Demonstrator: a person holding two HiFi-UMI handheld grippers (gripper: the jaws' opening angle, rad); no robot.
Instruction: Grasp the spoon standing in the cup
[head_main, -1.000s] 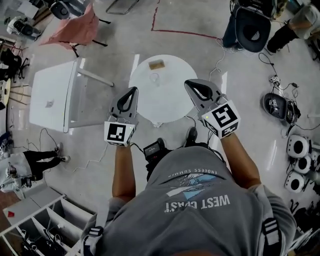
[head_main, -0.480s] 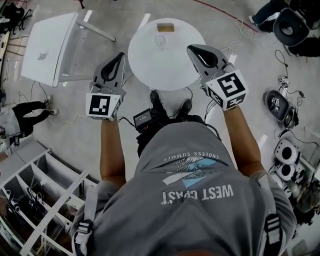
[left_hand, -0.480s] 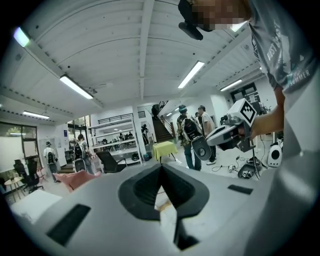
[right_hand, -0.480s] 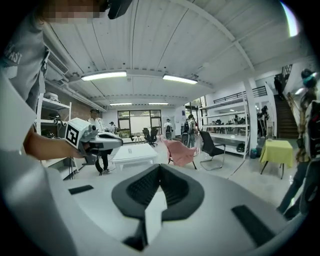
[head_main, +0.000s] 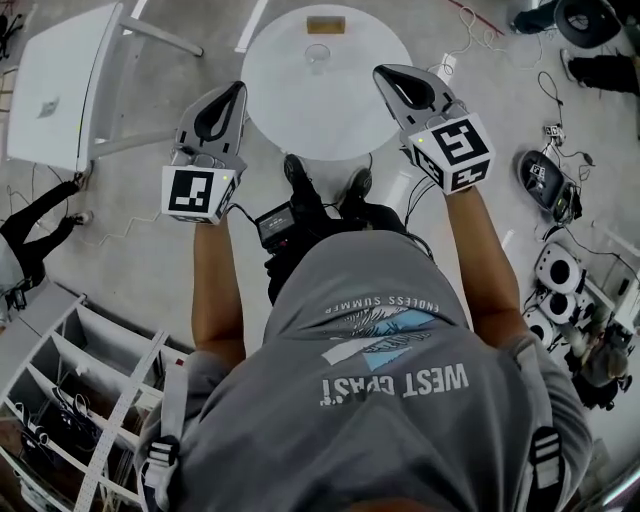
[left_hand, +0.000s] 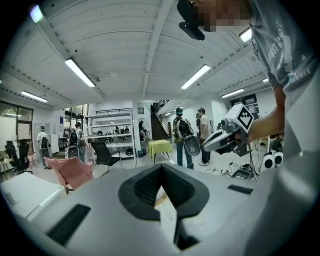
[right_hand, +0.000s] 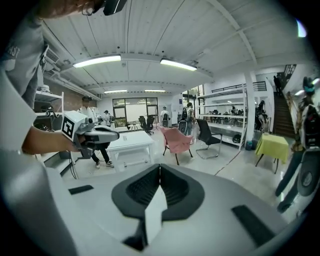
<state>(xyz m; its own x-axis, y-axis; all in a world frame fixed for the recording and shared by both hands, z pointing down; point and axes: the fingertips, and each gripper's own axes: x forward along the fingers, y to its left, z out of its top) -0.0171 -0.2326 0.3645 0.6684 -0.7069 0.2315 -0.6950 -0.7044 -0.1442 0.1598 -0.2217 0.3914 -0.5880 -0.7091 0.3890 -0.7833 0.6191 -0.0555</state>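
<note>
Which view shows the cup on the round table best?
The head view: the cup sits small near the far edge of the round table. Neither gripper view shows it; both look out across the room.

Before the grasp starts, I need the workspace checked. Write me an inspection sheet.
Surface: round white table, mostly bare.
Job's things: clear cup toward the far edge; spoon too small to make out.
Clutter: small tan block beyond the cup.
Grippers: left gripper and right gripper both shut, empty, at either side of the table, short of the cup.
Cables: loose cables on the floor at right.
Surroundings: white rectangular table at left, shelving lower left, people standing in the hall.
</note>
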